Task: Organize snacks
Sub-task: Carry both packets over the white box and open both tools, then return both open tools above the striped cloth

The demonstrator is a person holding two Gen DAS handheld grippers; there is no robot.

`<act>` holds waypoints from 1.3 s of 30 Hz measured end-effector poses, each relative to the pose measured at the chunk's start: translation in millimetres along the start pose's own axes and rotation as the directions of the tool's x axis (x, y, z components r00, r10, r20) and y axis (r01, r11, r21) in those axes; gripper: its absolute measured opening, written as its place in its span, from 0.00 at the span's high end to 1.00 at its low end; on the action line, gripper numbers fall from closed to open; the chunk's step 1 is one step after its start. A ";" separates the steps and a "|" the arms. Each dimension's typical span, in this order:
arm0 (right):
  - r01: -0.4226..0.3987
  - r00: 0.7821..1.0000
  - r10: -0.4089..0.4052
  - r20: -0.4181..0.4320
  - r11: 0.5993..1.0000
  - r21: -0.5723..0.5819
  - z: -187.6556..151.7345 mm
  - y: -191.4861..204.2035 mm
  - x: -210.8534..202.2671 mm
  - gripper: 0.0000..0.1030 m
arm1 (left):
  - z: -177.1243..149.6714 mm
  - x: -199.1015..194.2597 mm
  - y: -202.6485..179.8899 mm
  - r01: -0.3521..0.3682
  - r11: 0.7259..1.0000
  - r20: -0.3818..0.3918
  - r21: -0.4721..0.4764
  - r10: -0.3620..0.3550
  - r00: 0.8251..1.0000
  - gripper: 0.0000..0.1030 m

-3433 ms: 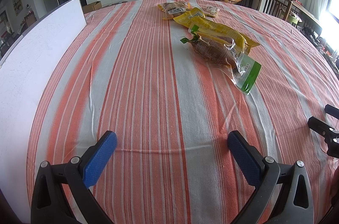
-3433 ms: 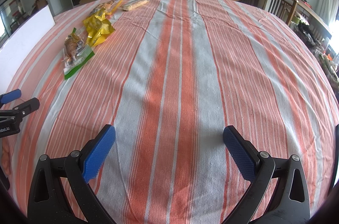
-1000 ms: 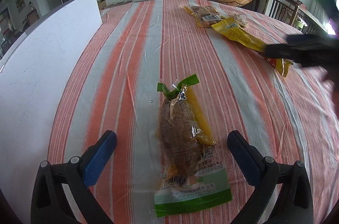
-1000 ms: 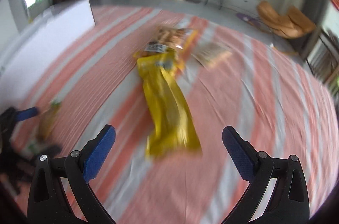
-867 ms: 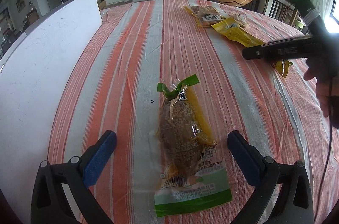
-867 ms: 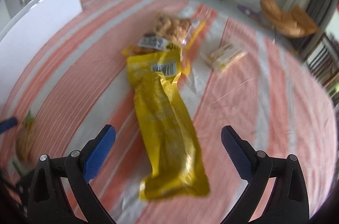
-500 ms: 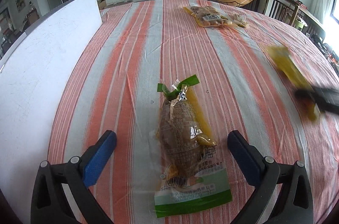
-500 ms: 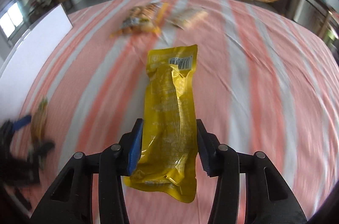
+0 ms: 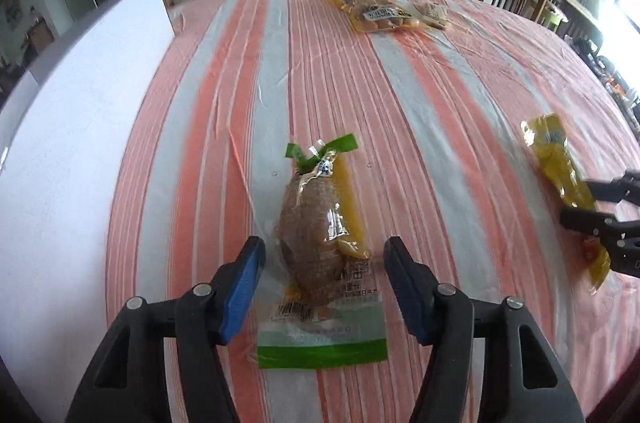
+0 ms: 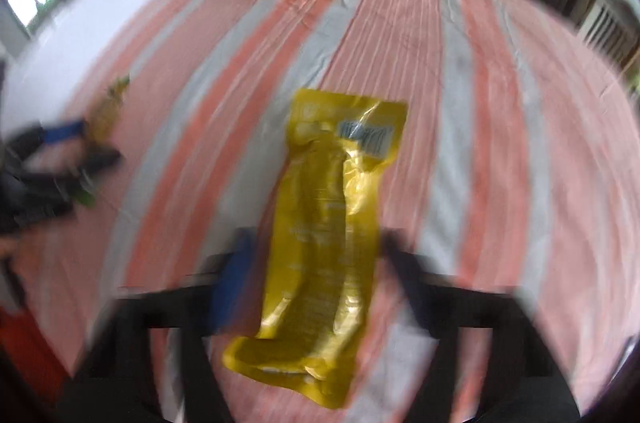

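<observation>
Left wrist view: the left hand-held gripper point(image 9: 324, 265) has its fingers apart, straddling the brown pack point(image 9: 322, 243) that lies on the table point(image 9: 420, 95). I'd close squarely on the bulky middle, not the thin green edge. The label print and barcode are too small to read.

Right wrist view: blurred. The right hand-held gripper point(image 10: 316, 263) flanks the yellow pack point(image 10: 324, 243); whether it grips, I cannot tell. The barcode is unreadable.
</observation>
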State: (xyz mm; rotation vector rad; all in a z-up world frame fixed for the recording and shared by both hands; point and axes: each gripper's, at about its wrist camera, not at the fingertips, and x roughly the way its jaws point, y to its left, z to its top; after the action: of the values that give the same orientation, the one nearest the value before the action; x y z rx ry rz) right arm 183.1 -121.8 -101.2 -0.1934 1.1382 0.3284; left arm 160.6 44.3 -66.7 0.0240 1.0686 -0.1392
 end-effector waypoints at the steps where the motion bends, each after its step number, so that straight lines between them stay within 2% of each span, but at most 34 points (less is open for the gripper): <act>1: -0.028 1.000 0.028 -0.008 1.000 0.010 -0.3 -0.7 -1.1 0.53 | -2.3 -3.6 4.1 0.027 1.000 0.014 -0.016 -0.027 1.000 0.44; 4: -0.114 0.993 0.114 0.008 0.989 0.092 -5.5 -9.6 -9.5 0.55 | -8.4 -18.0 13.2 0.084 0.994 0.043 -0.072 -0.081 0.996 0.51; 6: -0.179 0.984 0.174 0.049 0.972 0.151 -8.1 -16.6 -20.6 0.55 | -12.6 -36.9 21.0 0.174 0.976 0.085 -0.130 -0.164 0.983 0.52; 9: -0.296 0.954 0.275 0.122 0.931 0.213 3.2 -14.4 -43.1 0.55 | -11.7 -71.7 36.1 0.252 0.952 0.160 -0.173 -0.226 0.961 0.52; 11: -0.370 0.924 0.339 0.175 0.907 0.202 22.9 2.5 -61.3 0.55 | -9.6 -95.7 52.9 0.282 0.938 0.200 -0.200 -0.243 0.949 0.52; 13: -0.448 0.886 0.409 0.219 0.877 0.174 45.7 26.7 -76.8 0.55 | -8.1 -122.9 77.3 0.306 0.923 0.248 -0.233 -0.248 0.937 0.52; 14: -0.494 0.858 0.453 0.243 0.857 0.147 61.0 46.4 -86.6 0.55 | -8.8 -138.2 92.1 0.307 0.919 0.274 -0.248 -0.238 0.932 0.52; 17: -0.585 0.788 0.556 0.264 0.810 0.043 97.4 110.0 -109.2 0.55 | -15.0 -182.1 142.5 0.246 0.924 0.334 -0.294 -0.142 0.932 0.52; 20: -0.648 0.730 0.643 0.233 0.759 -0.064 129.0 188.3 -120.8 0.55 | -28.1 -209.8 198.0 0.111 0.925 0.334 -0.362 0.018 0.942 0.51; 23: -0.665 0.704 0.681 0.200 0.731 -0.153 152.2 260.1 -118.5 0.51 | -44.2 -214.4 246.0 -0.049 0.898 0.267 -0.437 0.182 0.946 0.44; 24: -0.663 0.702 0.685 0.193 0.728 -0.173 156.4 280.4 -115.6 0.48 | -50.6 -211.9 260.1 -0.112 0.877 0.234 -0.467 0.245 0.941 0.33; 25: -0.660 0.702 0.688 0.185 0.726 -0.196 163.9 302.1 -109.1 0.34 | -57.4 -209.1 271.6 -0.151 0.857 0.211 -0.492 0.286 0.935 0.20; 26: -0.659 0.700 0.691 0.181 0.722 -0.209 165.9 315.0 -106.4 0.13 | -63.3 -207.1 278.5 -0.166 0.847 0.202 -0.506 0.303 0.932 0.16; 27: -0.654 0.701 0.688 0.188 0.725 -0.216 168.2 324.9 -102.2 0.11 | -70.4 -205.1 284.2 -0.176 0.837 0.194 -0.517 0.315 0.929 0.14; 28: -0.643 0.703 0.678 0.215 0.735 -0.216 169.2 326.6 -98.8 0.12 | -76.0 -203.2 286.1 -0.184 0.831 0.186 -0.524 0.323 0.928 0.14; 30: -0.626 0.705 0.663 0.252 0.749 -0.218 165.0 315.7 -95.0 0.12 | -85.4 -202.0 285.0 -0.183 0.826 0.196 -0.533 0.331 0.923 0.14; 32: -0.576 0.729 0.618 0.294 0.786 -0.223 153.2 292.4 -91.9 0.09 | -88.1 -200.4 273.9 -0.163 0.832 0.220 -0.530 0.320 0.922 0.14; 34: -0.486 0.781 0.534 0.325 0.846 -0.221 138.3 259.5 -81.6 0.08 | -83.0 -196.9 250.1 -0.118 0.857 0.253 -0.502 0.276 0.927 0.14; 36: -0.371 0.849 0.418 0.325 0.907 -0.198 119.3 220.0 -62.0 0.08 | -75.0 -198.0 217.0 -0.068 0.893 0.292 -0.445 0.216 0.932 0.13; 38: -0.246 0.915 0.279 0.292 0.959 -0.144 94.9 165.1 -32.0 0.08 | -64.6 -198.8 181.5 -0.011 0.928 0.328 -0.373 0.143 0.934 0.08; 39: -0.187 0.941 0.208 0.267 0.977 -0.105 81.2 134.9 -17.5 0.08 | -58.5 -198.1 158.4 0.020 0.945 0.347 -0.326 0.100 0.932 0.03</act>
State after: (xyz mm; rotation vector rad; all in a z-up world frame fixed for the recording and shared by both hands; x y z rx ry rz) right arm 198.4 27.3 -49.9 -0.0974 0.8689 0.5619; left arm 35.7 226.6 70.8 -0.2691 0.7110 0.0716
